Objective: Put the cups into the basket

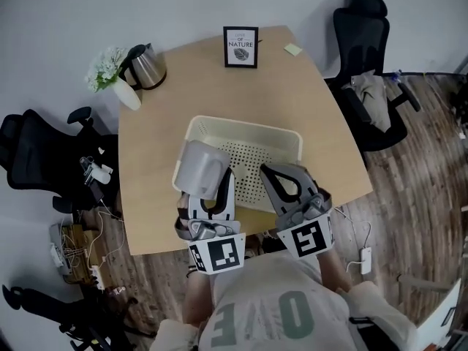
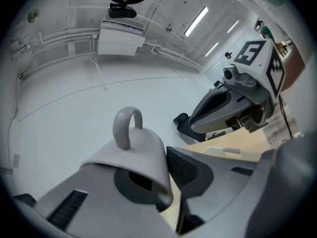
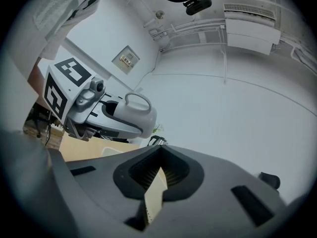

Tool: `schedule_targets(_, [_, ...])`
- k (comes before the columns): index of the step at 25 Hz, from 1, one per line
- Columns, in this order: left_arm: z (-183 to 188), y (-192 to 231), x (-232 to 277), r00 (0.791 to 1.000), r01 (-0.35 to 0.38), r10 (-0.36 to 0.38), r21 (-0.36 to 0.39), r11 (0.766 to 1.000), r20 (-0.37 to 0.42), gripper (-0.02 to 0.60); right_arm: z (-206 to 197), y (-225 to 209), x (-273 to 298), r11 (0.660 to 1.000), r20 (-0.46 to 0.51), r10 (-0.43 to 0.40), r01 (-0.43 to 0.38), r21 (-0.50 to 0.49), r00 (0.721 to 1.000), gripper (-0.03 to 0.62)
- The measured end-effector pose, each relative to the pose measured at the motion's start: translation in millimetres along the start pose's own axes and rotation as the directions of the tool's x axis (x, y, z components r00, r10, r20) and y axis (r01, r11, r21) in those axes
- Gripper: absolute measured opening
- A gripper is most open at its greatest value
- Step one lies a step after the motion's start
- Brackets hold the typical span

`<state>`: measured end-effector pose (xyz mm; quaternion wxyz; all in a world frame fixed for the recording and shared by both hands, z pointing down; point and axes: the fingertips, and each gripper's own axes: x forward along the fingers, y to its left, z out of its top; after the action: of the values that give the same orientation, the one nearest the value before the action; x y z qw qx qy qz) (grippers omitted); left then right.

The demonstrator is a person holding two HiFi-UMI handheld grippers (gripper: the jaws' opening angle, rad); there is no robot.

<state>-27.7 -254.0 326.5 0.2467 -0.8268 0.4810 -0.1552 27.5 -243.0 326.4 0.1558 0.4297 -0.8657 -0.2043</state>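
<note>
A grey cup point(image 1: 197, 168) with a loop handle point(image 2: 128, 125) is held over the near left corner of the cream perforated basket point(image 1: 287, 134). My left gripper point(image 1: 213, 178) is shut on the cup's rim point(image 2: 148, 172), and the cup lies tipped with its handle upward. To the right, my right gripper point(image 1: 276, 172) hangs over the basket's near edge with its jaws together and nothing in them. In the right gripper view, a sliver of the basket point(image 3: 153, 195) shows under the closed tips point(image 3: 159, 163), and the left gripper carrying the cup point(image 3: 132, 114) is at the left. I see no other cup.
The basket sits on a tan table point(image 1: 219, 97). At the far side stand a steel kettle point(image 1: 145, 66), a white vase of flowers point(image 1: 117, 80), a framed print point(image 1: 240, 47) and a yellow sticky note point(image 1: 293, 49). Black office chairs point(image 1: 365, 64) point(image 1: 36, 152) flank the table.
</note>
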Motion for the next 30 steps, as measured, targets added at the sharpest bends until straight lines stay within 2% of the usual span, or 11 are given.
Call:
schedule_targets(8, [-3.6,-2.4,51.9,0.997,-0.017,0.015,-0.018,1.0,-0.072,0.064,-26.1,-35.6,24.3,0.997,0.047,0.045,-0.048,0.061,0.998,-0.002])
schedule_targets(12, [-20.7,-6.0,65.1,0.993,0.025,-0.024,0.002,1.0,-0.119,0.064,-36.6,-36.8,36.6,0.995,0.031,0.055,-0.057,0.081,0.998,-0.002])
schedule_targets(17, [-36.1,1.8,80.7,0.986,0.061,-0.061,-0.007,0.998,-0.153,0.064,-40.9,-37.3,48.3,0.995,0.005,0.054,-0.054,0.088,0.999,-0.002])
schedule_targets(20, [-42.3,1.1,87.4,0.978,0.115,-0.111,0.012,0.993,-0.178,0.064,-40.6,-40.1,54.7,0.995,0.0,0.033,-0.033,0.096,0.999,-0.002])
schedule_targets(22, [-50.6,-4.3,89.3,0.962,0.18,-0.166,0.044,0.983,-0.218,0.064,-40.1,-41.0,59.9,0.994,0.002,0.019,-0.019,0.111,1.0,-0.002])
schedule_targets(24, [-61.8,-11.8,88.4,0.935,0.256,-0.23,0.064,0.965,-0.271,0.064,-40.7,-39.0,64.6,0.992,-0.003,0.015,-0.014,0.127,1.0,-0.002])
schedule_targets(26, [-74.2,-18.0,85.1,0.905,0.321,-0.287,0.061,0.945,-0.315,0.064,-41.0,-35.7,69.0,0.991,-0.016,0.008,-0.005,0.137,1.0,-0.002])
schedule_targets(30, [-94.2,-26.1,81.8,0.855,0.404,-0.357,0.053,0.913,-0.376,0.064,-41.4,-30.0,74.6,0.989,-0.028,-0.005,0.009,0.144,1.0,-0.002])
